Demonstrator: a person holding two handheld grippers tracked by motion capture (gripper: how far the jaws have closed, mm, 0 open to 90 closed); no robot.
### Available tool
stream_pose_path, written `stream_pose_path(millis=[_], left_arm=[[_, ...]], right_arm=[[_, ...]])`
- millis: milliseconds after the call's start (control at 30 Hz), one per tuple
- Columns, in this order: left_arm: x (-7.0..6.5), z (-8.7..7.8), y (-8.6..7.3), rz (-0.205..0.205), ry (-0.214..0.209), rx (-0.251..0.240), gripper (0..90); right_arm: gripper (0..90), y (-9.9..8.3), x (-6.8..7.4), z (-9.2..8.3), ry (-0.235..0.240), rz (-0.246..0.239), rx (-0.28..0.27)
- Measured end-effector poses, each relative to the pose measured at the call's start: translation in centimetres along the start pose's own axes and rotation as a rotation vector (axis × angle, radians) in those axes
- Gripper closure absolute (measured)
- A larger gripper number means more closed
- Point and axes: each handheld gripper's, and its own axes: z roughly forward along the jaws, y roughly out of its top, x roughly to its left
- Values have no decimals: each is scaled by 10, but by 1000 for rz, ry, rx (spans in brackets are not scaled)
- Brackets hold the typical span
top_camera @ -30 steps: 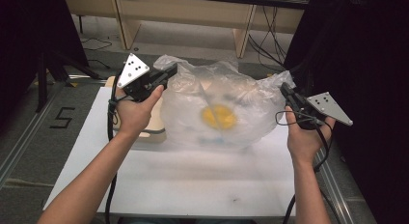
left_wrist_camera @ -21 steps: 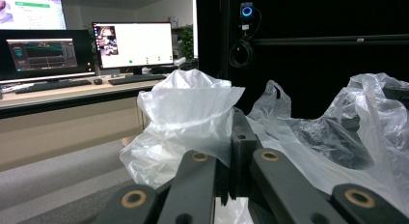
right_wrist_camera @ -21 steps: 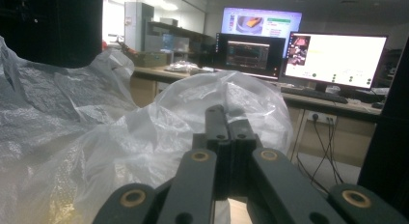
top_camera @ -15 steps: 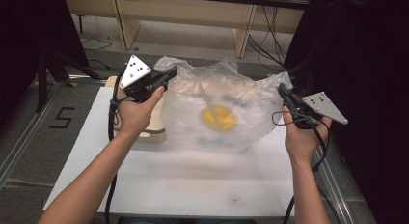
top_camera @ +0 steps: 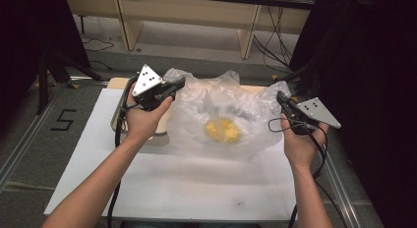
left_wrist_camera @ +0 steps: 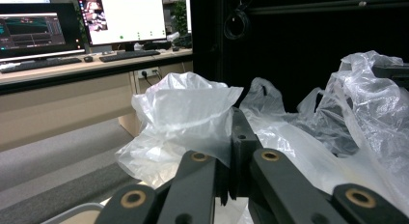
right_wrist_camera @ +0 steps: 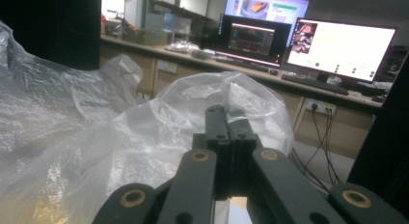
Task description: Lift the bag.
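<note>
A crumpled clear plastic bag [top_camera: 221,107] lies on the white table [top_camera: 187,184] with a yellow thing [top_camera: 222,129] inside it. My left gripper [top_camera: 181,82] is at the bag's upper left edge. In the left gripper view its jaws [left_wrist_camera: 237,121] are shut on a bunched flap of the bag [left_wrist_camera: 183,108]. My right gripper [top_camera: 279,95] is at the bag's right edge. In the right gripper view its jaws [right_wrist_camera: 225,114] are shut, with the bag's plastic [right_wrist_camera: 144,132] rising around the tips. The bag hangs spread between the two grippers.
A pale wooden tray [top_camera: 147,137] sits under the left hand, beside the bag. Dark curtains stand at both sides of the table. A wooden desk [left_wrist_camera: 72,74] with lit monitors [right_wrist_camera: 342,48] lies beyond. Cables trail from both grippers.
</note>
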Motion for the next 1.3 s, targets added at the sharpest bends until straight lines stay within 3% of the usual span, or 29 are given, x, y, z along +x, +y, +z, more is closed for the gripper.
stream_pose_path(millis=[233, 433, 833, 1300], left_arm=[[10, 11, -8, -11, 57, 26, 889], [24, 19, -12, -34, 103, 27, 889], [29, 28, -1, -28, 115, 15, 889], [35, 37, -15, -7, 117, 87, 887]], right_arm=[[900, -10, 0, 8, -17, -11, 37], [900, -18, -12, 17, -56, 0, 58], [900, -1, -25, 34, -88, 6, 37], [900, -17, -26, 44, -88, -7, 94]])
